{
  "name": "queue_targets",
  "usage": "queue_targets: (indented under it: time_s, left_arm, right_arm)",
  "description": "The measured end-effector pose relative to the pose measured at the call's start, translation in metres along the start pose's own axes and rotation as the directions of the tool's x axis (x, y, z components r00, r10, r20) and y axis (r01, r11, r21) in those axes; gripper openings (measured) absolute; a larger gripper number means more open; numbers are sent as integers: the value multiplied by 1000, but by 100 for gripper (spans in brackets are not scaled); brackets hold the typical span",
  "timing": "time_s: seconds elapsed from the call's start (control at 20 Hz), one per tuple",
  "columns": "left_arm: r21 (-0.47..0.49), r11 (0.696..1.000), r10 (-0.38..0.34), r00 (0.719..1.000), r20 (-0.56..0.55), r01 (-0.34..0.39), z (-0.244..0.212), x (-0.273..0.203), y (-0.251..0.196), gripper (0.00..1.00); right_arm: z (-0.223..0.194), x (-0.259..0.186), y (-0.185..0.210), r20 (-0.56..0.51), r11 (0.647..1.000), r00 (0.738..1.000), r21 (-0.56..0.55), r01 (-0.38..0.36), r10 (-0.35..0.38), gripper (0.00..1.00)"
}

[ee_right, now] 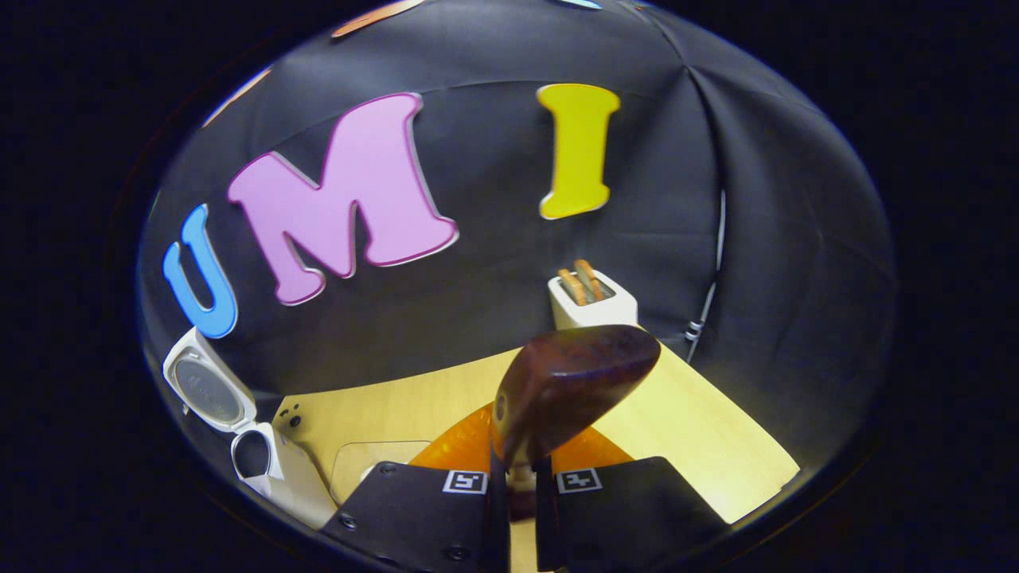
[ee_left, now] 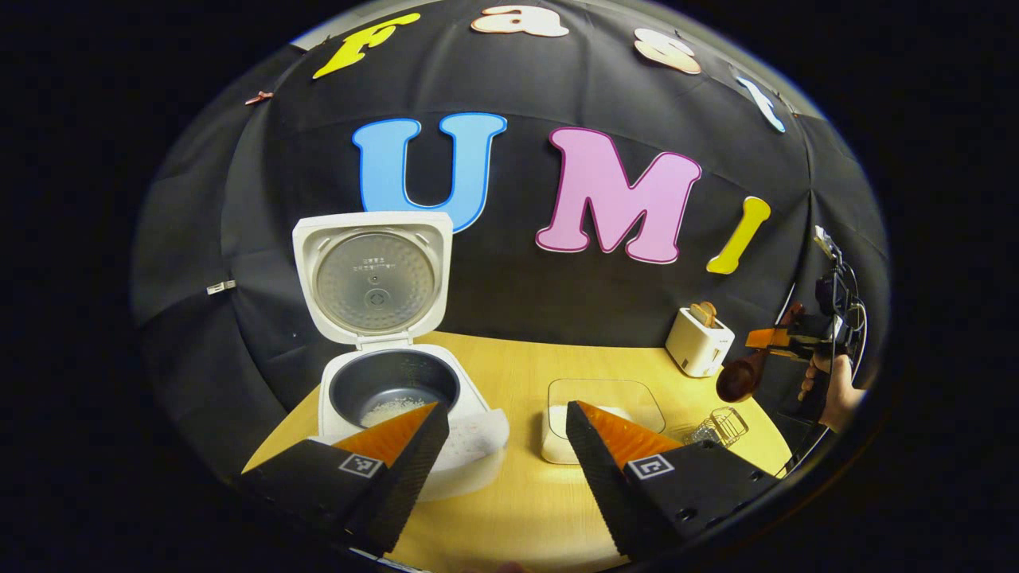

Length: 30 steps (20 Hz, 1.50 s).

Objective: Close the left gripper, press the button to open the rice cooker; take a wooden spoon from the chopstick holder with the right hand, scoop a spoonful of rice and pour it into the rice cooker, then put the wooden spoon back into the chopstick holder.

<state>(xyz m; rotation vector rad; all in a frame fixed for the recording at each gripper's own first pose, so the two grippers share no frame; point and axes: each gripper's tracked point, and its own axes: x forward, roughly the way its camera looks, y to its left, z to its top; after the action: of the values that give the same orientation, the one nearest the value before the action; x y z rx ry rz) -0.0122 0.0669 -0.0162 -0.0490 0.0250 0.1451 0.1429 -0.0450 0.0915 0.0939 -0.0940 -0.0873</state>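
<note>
In the left gripper view the rice cooker [ee_left: 398, 398] stands on the wooden table [ee_left: 509, 509] with its lid swung fully up, so the button step looks done; some white rice already lies in the dark inner pot; the left gripper [ee_left: 503, 422] hovers in front with its fingers spread wide and nothing between them; between the fingertips and beyond sits a clear rice container [ee_left: 605, 402] with white rice inside; a wire chopstick holder [ee_left: 720, 426] stands near it to the right, and a white toaster [ee_left: 699, 341] farther back; at the far right a hand [ee_left: 832, 390] holds the right gripper [ee_left: 776, 341] aloft with the wooden spoon [ee_left: 736, 380], bowl hanging down. In the right gripper view that gripper's fingers are drawn narrow on the spoon's handle, and the dark bowl rises just ahead of them, well above the table; the cooker shows low at the left. I judge the spoon lifted clear of the holder; whether it has scooped yet I cannot tell; returning it to the holder remains.
</note>
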Motion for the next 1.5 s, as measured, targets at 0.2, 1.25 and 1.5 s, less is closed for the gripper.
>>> queue_targets:
  time_s: [0.2,1.25,1.5]
  left_arm:
    - [-20,999,29,1000,-8,-29,-1,6,34,96]
    - [-11,999,-37,995,-90,36,-10,50,80,95]
    - [-59,998,-31,995,-96,25,-13,51,89,95]
  right_arm:
    - [-12,10,54,-19,999,998,0,-54,54,17]
    - [-179,103,166,-184,984,980,-146,-106,78,17]
    - [-194,92,191,-226,985,968,-106,-133,107,17]
